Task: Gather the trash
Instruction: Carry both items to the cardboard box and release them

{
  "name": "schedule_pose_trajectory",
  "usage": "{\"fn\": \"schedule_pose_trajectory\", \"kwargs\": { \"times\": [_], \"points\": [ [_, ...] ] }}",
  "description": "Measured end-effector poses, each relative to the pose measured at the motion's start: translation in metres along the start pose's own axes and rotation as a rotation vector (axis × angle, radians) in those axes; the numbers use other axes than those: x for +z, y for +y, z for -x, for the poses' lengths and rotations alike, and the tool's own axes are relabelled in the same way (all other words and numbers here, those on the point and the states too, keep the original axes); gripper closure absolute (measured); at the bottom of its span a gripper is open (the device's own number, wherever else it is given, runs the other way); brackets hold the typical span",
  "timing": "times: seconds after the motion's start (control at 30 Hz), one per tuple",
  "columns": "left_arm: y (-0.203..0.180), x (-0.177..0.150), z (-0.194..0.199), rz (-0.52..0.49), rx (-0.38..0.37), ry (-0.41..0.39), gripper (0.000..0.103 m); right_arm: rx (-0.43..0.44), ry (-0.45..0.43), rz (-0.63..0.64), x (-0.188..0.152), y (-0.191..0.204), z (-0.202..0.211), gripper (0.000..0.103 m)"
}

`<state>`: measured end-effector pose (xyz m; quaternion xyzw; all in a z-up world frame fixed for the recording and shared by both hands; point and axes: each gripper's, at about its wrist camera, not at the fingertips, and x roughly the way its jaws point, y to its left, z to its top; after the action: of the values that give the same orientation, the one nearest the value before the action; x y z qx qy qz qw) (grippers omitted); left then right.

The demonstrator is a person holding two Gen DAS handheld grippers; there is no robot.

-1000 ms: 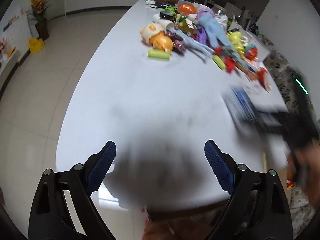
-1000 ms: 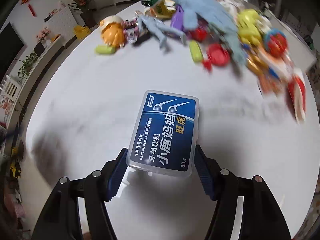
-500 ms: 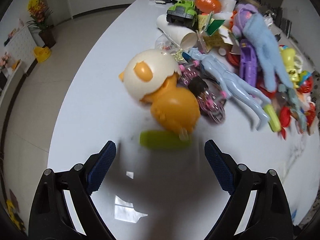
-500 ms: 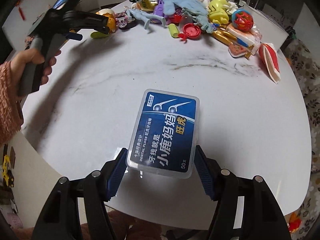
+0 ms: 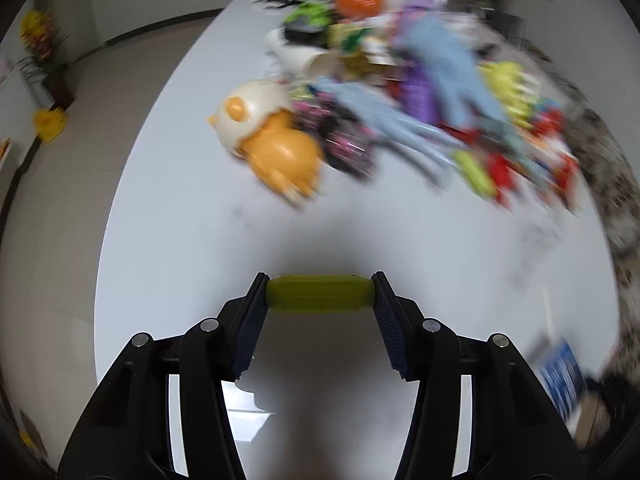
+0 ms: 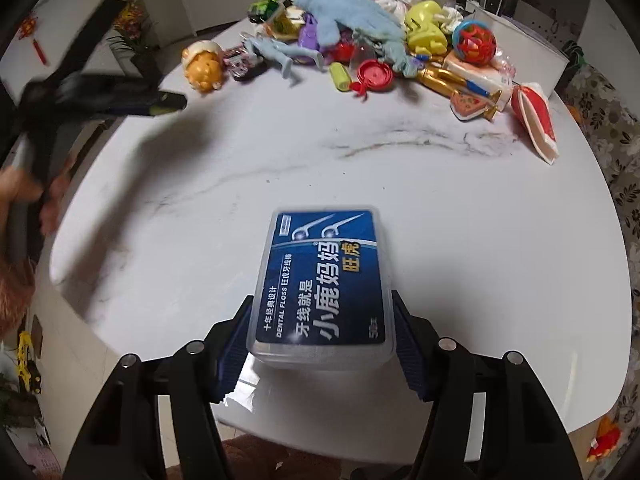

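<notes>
My left gripper (image 5: 320, 294) is shut on a yellow-green plastic cylinder (image 5: 320, 298), held crosswise between its tips above the white table (image 5: 180, 208). It shows blurred at the left of the right wrist view (image 6: 168, 104). My right gripper (image 6: 322, 332) is shut on a blue dental floss box (image 6: 324, 280) with a clear case, held above the table's near edge (image 6: 200, 240). The box also shows at the lower right of the left wrist view (image 5: 560, 376).
A pile of toys and clutter covers the far half of the table: an orange chick-in-egg toy (image 5: 272, 136), a blue doll (image 6: 280, 52), a blue cloth (image 6: 348, 12), a second green cylinder (image 6: 340, 76), a red lid (image 6: 374, 74), a red-and-white wrapper (image 6: 536, 120).
My left gripper closed on the green cylinder that lay before the orange toy and pulled it back from the pile. My right gripper keeps holding the floss box.
</notes>
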<state>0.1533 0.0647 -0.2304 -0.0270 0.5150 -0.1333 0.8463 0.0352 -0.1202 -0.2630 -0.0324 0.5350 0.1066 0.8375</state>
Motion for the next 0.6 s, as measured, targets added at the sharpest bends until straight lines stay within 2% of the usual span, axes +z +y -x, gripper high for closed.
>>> {"fn": "schedule_pose_trajectory", "kwargs": {
  "times": [0.07,0.17,0.27,0.33,0.43,0.5,0.6],
  "points": [
    [-0.015,-0.024,0.026,-0.044,-0.042,-0.005,0.052,0.022,0.007,0.018,-0.007,0.002,0.012,0.041],
    [-0.043,-0.058,0.053,-0.118,-0.122,0.04,0.052,0.047,0.04,0.043,-0.025,0.004,0.027,0.041],
    [-0.071,-0.11,0.08,-0.199,-0.222,0.116,0.052,0.083,0.09,0.064,-0.053,0.006,0.047,0.041],
    [-0.086,-0.146,0.084,-0.238,-0.272,0.196,0.052,0.097,0.139,0.076,-0.076,0.007,0.058,0.041],
    [-0.107,-0.201,0.065,-0.278,-0.338,0.343,0.052,0.1,0.243,0.065,-0.119,0.004,0.058,0.041],
    [-0.116,-0.225,0.042,-0.279,-0.355,0.403,0.052,0.098,0.297,0.037,-0.14,-0.001,0.043,0.041],
    [-0.125,-0.261,-0.032,-0.258,-0.357,0.48,0.052,0.084,0.341,-0.013,-0.172,-0.012,-0.004,0.04]
  ]
}}
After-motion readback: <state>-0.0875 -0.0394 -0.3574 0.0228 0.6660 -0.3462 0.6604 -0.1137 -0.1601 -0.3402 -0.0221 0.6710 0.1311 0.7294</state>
